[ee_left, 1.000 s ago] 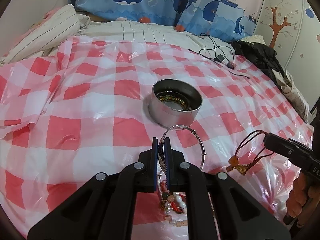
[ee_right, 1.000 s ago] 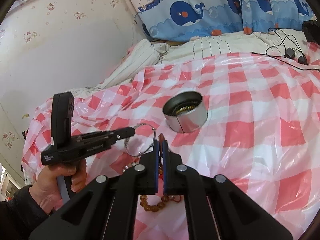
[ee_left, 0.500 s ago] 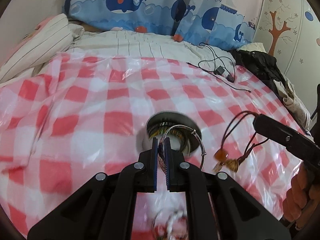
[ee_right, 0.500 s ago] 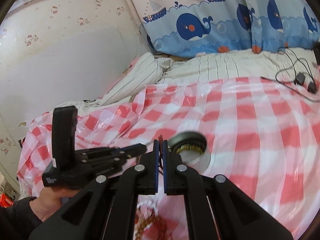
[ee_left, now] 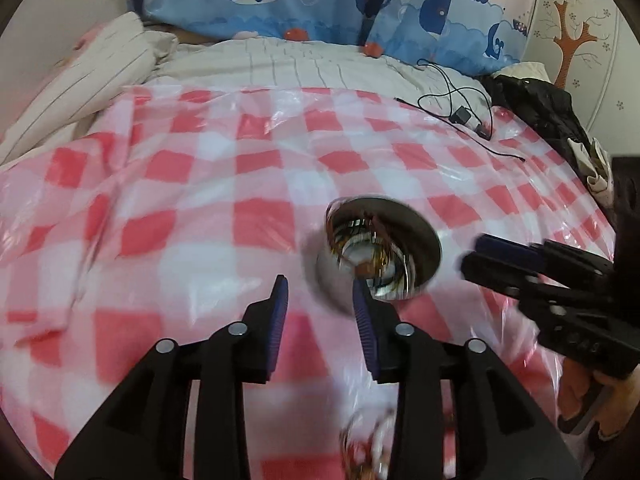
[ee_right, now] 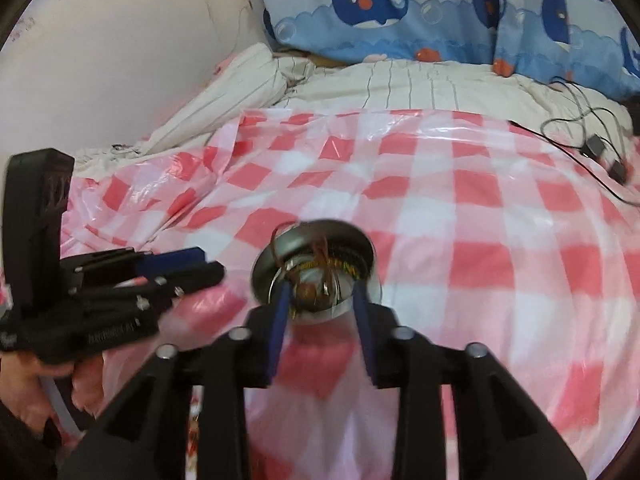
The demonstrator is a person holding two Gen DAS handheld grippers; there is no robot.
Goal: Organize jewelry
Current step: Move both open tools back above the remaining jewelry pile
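In the metal tin (ee_left: 424, 240) on the checked sheet (ee_left: 180, 200) several jewelry pieces (ee_right: 316, 280) already lie; the left gripper (ee_left: 320, 304) and right gripper (ee_right: 320, 304) stand wide and empty; beaded bracelets (ee_left: 368, 452) near the left gripper remain, I judge.

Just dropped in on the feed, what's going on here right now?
A person is sorting jewelry on a bed covered by a red-and-white checked plastic sheet. Both handheld grippers are open and empty beside the round silver metal tin: the left gripper sits just short of it, the right gripper right over its near edge. Cord and metal pieces lie blurred inside the tin. A few more beaded pieces remain on the sheet below the left gripper.
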